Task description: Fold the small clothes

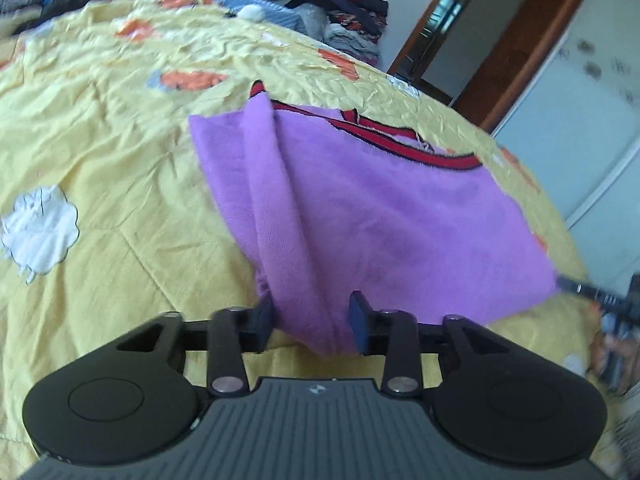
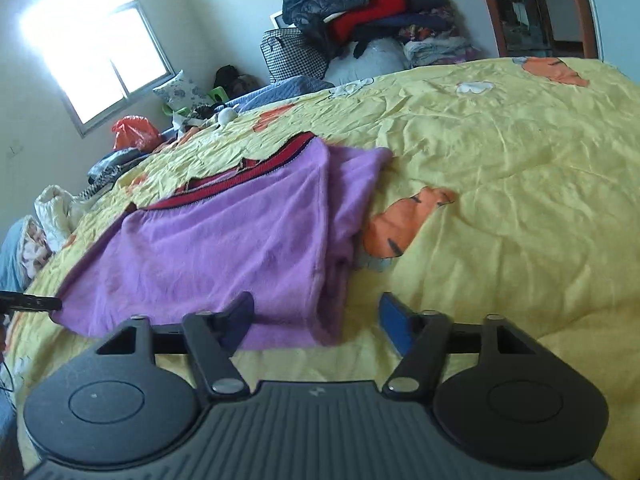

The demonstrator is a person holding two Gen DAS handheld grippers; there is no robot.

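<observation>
Purple fleece garment (image 1: pixel 360 216) with a red, dark-edged striped band (image 1: pixel 400 142) lies spread on the yellow quilted bedspread (image 1: pixel 100 140) printed with white and orange animal shapes, straight ahead of both tools. Its near hem, bunched into a fold, sits between the fingers of the left hand-held gripper (image 1: pixel 312 322), which clench on it. At the right hand-held gripper (image 2: pixel 316 320) the near corner of the garment lies between the fingers, the left one over the cloth; whether it grips I cannot tell. Beyond the bed, a heap of dark and red clothes (image 2: pixel 360 4) rests against the wall.
</observation>
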